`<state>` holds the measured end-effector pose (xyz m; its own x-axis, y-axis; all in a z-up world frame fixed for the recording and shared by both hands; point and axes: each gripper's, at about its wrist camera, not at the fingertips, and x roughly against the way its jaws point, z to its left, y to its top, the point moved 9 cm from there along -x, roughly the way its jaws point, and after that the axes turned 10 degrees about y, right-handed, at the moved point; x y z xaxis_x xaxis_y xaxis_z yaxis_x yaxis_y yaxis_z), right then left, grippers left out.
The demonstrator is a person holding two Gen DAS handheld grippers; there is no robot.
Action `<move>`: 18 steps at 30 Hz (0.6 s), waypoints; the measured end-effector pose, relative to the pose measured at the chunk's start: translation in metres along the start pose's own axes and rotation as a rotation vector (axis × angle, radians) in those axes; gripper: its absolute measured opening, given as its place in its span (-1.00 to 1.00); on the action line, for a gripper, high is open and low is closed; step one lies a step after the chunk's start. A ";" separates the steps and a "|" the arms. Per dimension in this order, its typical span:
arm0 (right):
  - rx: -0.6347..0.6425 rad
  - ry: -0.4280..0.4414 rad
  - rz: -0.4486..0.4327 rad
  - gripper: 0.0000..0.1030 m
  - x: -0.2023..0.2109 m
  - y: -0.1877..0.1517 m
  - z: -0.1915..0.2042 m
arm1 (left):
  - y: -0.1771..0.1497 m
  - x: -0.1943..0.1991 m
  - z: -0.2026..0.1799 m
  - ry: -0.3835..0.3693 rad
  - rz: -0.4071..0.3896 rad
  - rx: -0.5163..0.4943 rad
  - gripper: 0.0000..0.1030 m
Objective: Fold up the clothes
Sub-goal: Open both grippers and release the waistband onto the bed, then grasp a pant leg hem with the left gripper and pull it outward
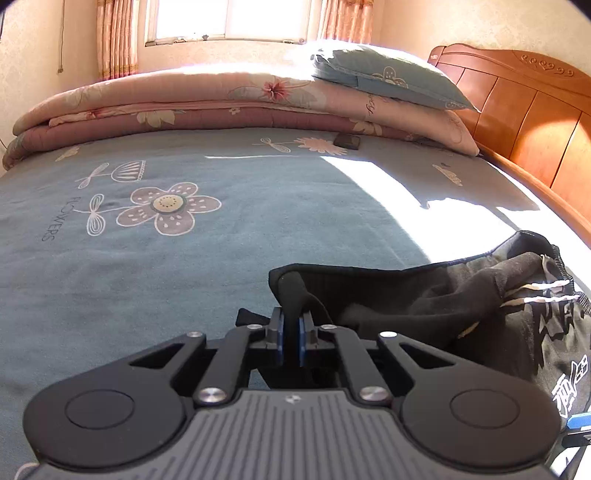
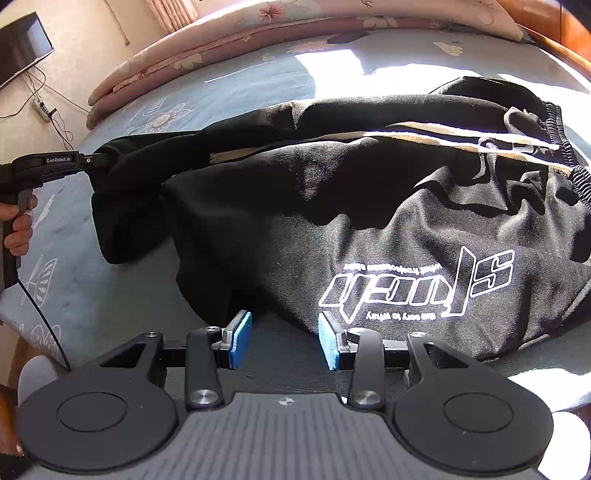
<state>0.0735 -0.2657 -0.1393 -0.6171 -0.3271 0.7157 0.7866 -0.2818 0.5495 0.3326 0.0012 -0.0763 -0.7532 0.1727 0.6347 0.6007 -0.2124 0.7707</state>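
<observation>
our left gripper [image 1: 290,325] pinches the black trousers [image 2: 369,206]; we should pull the leg straight, slowly. the right gripper [image 2: 285,339] stands open, holding nothing.

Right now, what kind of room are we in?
Most likely a bedroom. There's a bed with a wooden headboard, a pillow on a folded flowery quilt, and a curtained window behind.

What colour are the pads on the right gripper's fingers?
Blue pads on black fingers, clearest in the right wrist view.
</observation>
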 end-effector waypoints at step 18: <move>-0.015 -0.020 -0.001 -0.11 -0.007 0.011 -0.009 | 0.054 -0.058 0.079 0.052 0.044 0.189 -0.66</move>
<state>0.0864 -0.2751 -0.1419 -0.6172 -0.3089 0.7237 0.7855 -0.2957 0.5437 0.4300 0.0560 -0.0676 -0.7352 0.1165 0.6678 0.6690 -0.0337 0.7425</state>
